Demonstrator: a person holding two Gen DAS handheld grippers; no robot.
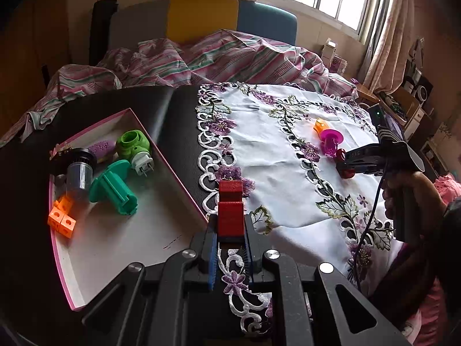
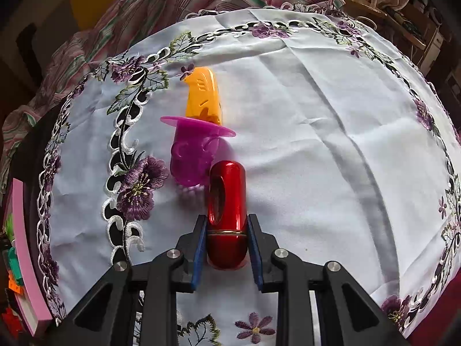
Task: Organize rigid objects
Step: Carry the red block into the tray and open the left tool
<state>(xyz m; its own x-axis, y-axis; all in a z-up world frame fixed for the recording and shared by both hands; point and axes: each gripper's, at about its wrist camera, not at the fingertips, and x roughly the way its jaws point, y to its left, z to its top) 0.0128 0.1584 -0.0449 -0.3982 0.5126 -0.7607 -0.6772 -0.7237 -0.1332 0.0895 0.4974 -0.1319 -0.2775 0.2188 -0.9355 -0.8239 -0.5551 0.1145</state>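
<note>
Two tools clamped: left (image 1: 229,236) pinching red block (image 1: 230,210), right (image 2: 227,239) pinching red cylinder (image 2: 227,201).

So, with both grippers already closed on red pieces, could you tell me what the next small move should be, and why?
Probably carry the left gripper, shut on the red block, leftward over the pink-rimmed box and release it there. The box sits just beside it, already holding sorted pieces, with bare floor near its closer end.

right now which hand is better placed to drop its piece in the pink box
Left. The left gripper holds the red block right beside the pink box. The right gripper, shut on the red capsule, sits farther off over the white cloth.
</note>
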